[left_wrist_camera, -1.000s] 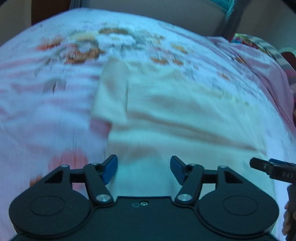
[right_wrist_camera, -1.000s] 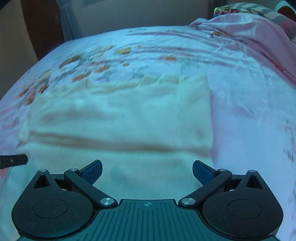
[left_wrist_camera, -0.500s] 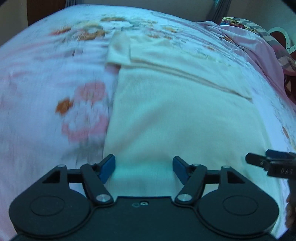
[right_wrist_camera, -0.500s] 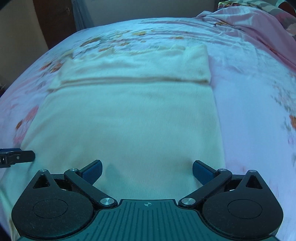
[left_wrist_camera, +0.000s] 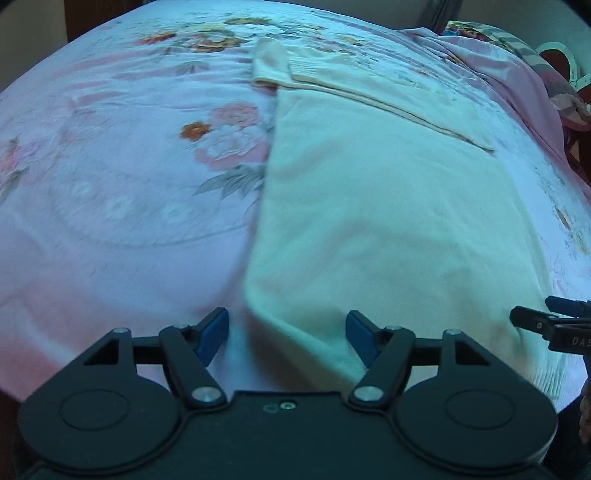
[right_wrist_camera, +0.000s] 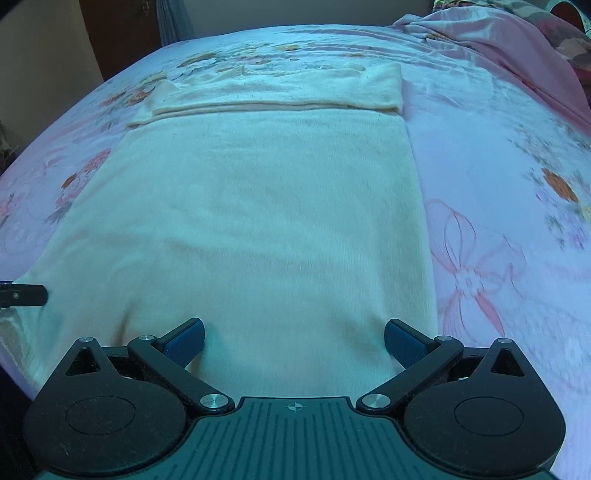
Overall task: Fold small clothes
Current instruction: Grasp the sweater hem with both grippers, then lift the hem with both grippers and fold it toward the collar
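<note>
A cream knitted garment (left_wrist_camera: 388, 192) lies flat on the bed, its far end folded over into a band (right_wrist_camera: 280, 92). It also fills the middle of the right wrist view (right_wrist_camera: 251, 221). My left gripper (left_wrist_camera: 287, 334) is open and empty over the garment's near left corner. My right gripper (right_wrist_camera: 293, 341) is open and empty over the near hem, towards the right corner. The tip of the right gripper shows at the right edge of the left wrist view (left_wrist_camera: 546, 325); the left one's tip shows at the left edge of the right wrist view (right_wrist_camera: 22, 295).
The bed has a pink and white floral sheet (left_wrist_camera: 122, 177). A crumpled pink blanket (right_wrist_camera: 517, 51) and patterned pillows lie at the far right. A dark wooden door (right_wrist_camera: 118, 33) and a wall stand beyond the bed's far end.
Both grippers have drawn back from the far folded band to the garment's near hem. The garment now lies stretched out ahead of them. Both stayed open.
</note>
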Action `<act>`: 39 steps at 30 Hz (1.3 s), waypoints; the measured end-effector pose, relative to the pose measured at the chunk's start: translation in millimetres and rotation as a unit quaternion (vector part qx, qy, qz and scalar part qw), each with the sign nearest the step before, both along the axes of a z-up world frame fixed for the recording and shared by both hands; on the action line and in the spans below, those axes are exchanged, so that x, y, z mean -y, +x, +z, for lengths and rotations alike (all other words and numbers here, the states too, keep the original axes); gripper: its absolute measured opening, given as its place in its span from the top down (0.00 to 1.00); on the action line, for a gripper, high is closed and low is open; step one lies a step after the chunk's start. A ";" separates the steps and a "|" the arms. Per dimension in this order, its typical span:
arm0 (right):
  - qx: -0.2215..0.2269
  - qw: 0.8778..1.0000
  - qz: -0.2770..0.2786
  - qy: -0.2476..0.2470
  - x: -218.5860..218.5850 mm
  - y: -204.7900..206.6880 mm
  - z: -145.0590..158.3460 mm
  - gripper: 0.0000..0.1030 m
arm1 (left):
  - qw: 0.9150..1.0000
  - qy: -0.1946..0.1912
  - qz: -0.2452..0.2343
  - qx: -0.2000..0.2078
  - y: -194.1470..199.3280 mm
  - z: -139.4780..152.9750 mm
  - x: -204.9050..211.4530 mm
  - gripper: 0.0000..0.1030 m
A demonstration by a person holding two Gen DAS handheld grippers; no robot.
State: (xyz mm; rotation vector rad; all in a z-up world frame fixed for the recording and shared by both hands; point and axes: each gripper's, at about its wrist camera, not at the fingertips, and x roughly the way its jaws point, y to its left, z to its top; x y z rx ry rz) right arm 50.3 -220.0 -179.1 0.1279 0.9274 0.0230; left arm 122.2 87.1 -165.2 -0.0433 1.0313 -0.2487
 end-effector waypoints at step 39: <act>-0.028 0.994 -0.040 0.098 45.5 -67.7 6.8 0.91 | 0.993 -0.108 0.019 -0.031 -43.4 -16.1 -10.1 0.92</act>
